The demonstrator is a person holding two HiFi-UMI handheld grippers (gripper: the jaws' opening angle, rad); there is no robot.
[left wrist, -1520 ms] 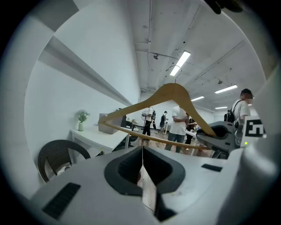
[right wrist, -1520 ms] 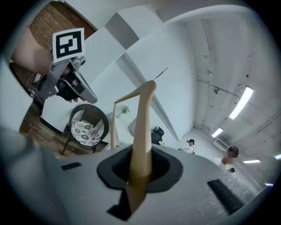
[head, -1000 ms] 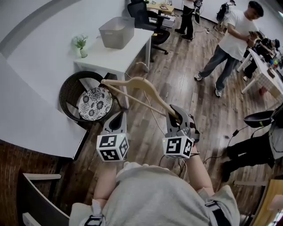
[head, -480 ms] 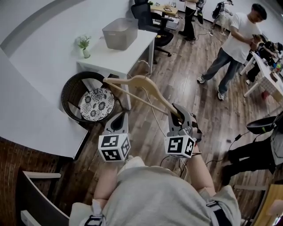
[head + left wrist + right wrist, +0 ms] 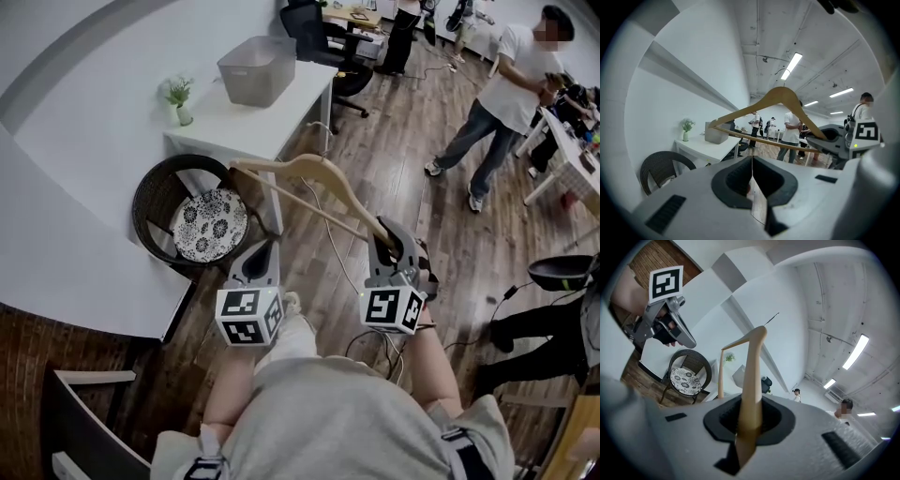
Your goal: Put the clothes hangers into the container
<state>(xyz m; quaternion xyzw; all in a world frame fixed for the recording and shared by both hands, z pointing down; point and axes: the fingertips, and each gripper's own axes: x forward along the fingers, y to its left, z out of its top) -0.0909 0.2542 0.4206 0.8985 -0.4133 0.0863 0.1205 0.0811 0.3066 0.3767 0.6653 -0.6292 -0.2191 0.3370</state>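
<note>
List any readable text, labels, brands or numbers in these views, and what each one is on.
No readable text in any view.
Left marker cube: black-and-white square code patterns only, no letters or digits.
Right marker cube: the same, code patterns only.
Grey container, wooden hanger, small potted plant: no print visible.

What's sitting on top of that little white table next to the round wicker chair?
A grey container and a small potted plant stand on the white table. Whether anything lies inside the container cannot be made out from here.
</note>
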